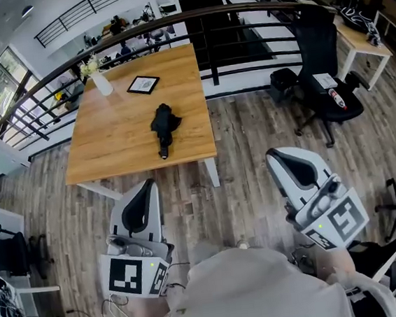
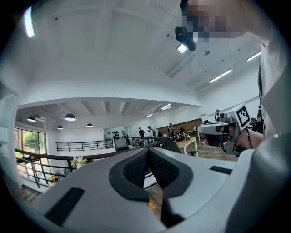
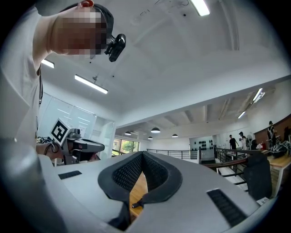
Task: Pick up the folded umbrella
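Umbrella (image 1: 164,127) lying near tabletop's (image 1: 119,141) near edge; frame (image 1: 143,85) and vase (image 1: 100,80) sitting toward far edge. Left gripper (image 1: 147,186) and right gripper (image 1: 276,154) hovering short of it, jaws together, empty.

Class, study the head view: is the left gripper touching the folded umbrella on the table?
Apart. The head view shows the left gripper held over the floor, short of the wooden table where the folded umbrella lies.

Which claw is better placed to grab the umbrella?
Left, probably. The left claw is nearer the umbrella and almost in line with it; the right claw stands farther off to the side.
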A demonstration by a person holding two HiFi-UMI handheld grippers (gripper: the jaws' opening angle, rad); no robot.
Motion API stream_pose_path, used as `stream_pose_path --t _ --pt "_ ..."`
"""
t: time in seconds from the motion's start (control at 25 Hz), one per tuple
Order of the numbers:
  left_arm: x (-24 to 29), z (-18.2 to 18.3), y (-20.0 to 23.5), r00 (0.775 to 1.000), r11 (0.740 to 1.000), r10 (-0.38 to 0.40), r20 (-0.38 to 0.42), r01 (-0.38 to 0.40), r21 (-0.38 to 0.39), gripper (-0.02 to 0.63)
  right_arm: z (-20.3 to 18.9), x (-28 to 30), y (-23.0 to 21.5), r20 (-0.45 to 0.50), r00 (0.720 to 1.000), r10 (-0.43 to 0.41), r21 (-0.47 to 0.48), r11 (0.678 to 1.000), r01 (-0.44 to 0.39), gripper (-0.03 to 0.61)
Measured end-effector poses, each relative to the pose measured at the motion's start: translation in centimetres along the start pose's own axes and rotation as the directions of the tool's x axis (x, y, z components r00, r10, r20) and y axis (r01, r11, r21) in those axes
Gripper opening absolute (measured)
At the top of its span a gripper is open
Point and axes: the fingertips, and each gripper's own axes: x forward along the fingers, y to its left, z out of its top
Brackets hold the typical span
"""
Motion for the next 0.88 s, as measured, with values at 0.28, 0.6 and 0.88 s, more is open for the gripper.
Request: stream_pose_path --t 0.28,0.6,0.88 --pt "1.2 1.8 2.3 0.973 0.985 0.15 0.176 -0.131 -0.115 0.31 -2.2 0.9 -1.8 -0.01 1.0 0.015 0.061 0.998 -0.014 0.029" --pt "6.8 -1.8 6.6 0.982 0.994 0.095 0.161 -0.086 -0.063 0.311 -5.2 6.5 -4.1 -0.024 0.999 -0.039 0.062 0.997 0.04 0.029" --pt "12.8 -3.5 15.0 0.983 0.994 0.093 0.16 -0.084 -0.067 0.311 -7.9 16.8 -6.8 -0.079 0.997 -0.026 0.054 0.998 0.03 0.029"
